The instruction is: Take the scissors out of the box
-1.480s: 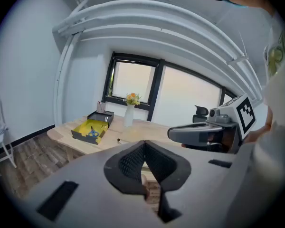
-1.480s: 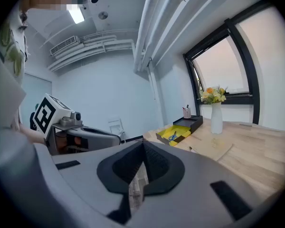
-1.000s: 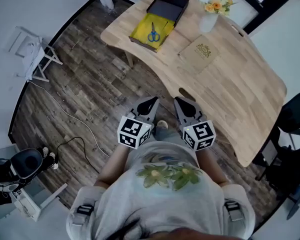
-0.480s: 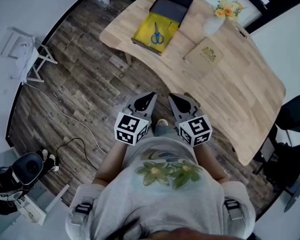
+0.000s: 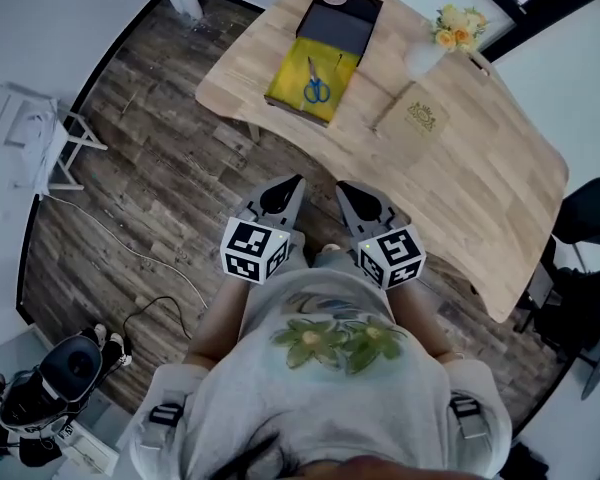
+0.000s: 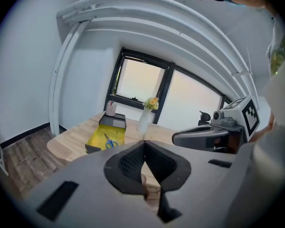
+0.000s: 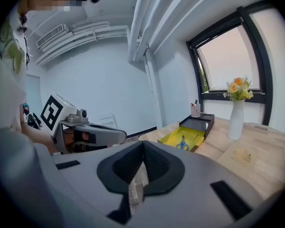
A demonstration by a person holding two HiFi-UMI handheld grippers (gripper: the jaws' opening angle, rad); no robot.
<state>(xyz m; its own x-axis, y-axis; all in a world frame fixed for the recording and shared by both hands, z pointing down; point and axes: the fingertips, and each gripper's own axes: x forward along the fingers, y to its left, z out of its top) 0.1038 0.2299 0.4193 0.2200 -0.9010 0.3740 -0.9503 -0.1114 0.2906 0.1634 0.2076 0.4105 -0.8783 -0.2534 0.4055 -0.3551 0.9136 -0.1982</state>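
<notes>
Head view places the left gripper (image 5: 288, 188) by the person's waist, with its jaws closed together on nothing. That is probably because the scissors (image 5: 316, 86) are well out of reach. They lie flat on the yellow lining of the open box (image 5: 285, 80), at the far end of the table (image 5: 480, 178). The right gripper (image 5: 348, 192) hangs just beside the left, also closed and empty. Both point roughly toward the box, so the reach seems not yet begun.
</notes>
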